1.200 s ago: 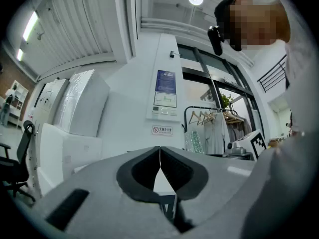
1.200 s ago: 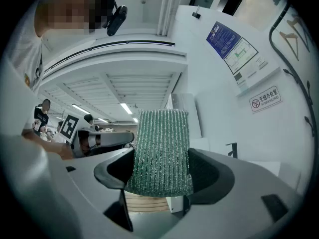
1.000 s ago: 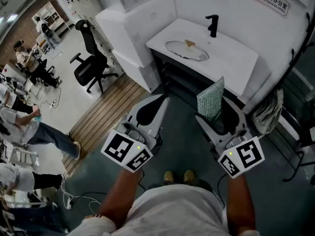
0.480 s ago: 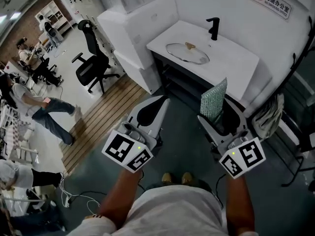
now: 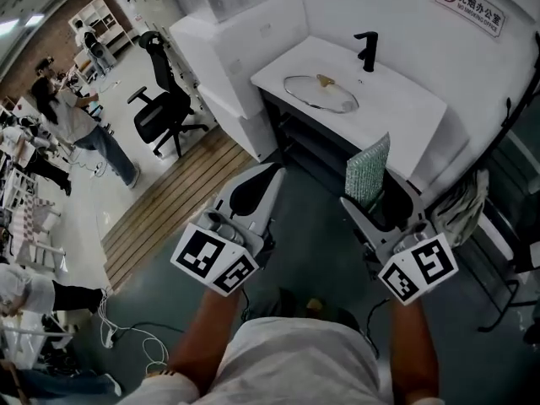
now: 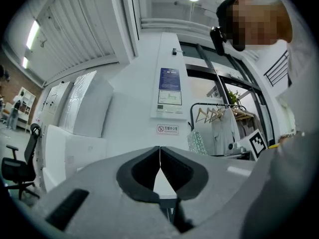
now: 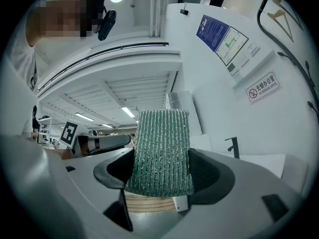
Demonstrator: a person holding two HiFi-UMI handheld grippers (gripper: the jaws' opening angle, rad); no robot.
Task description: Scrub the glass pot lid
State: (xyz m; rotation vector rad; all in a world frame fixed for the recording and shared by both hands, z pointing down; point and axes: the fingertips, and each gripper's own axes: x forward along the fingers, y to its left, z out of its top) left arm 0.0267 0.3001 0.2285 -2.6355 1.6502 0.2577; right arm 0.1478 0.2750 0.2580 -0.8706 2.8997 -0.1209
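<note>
- Head view: there are two grippers, and each carries one marker cube of black-and-white squares. The left gripper has its smooth grey jaws pressed together with nothing between them. The right gripper is clamped on one scrub pad, which stands upright out of the jaws.
- One glass pot lid lies flat on the white surface. It is round and clear, with a metal rim and a small brownish knob. It is well ahead of both grippers and touched by neither. One black faucet stands just behind it.
- One black office chair stands on the pale floor at the left, near a strip of wooden planks.
- Compared with the earlier frames, both grippers keep nearly the same places and the pad stays gripped. The lid lies in the same spot on the surface. A person in jeans at the left now shows higher in the picture. The wearer's yellowish shoes, plain before, are almost covered by the shirt.
- Left gripper view: the two dark pads meet in a thin seam with nothing between them. Beyond them is a white wall with one blue poster and one small sign. A rack of hangers stands to the right.
- Right gripper view: the pad is a green rectangle, ribbed in fine vertical rows with a silvery glitter. Its lower part is pinched between the jaws. The faucet shows small at the right.
</note>
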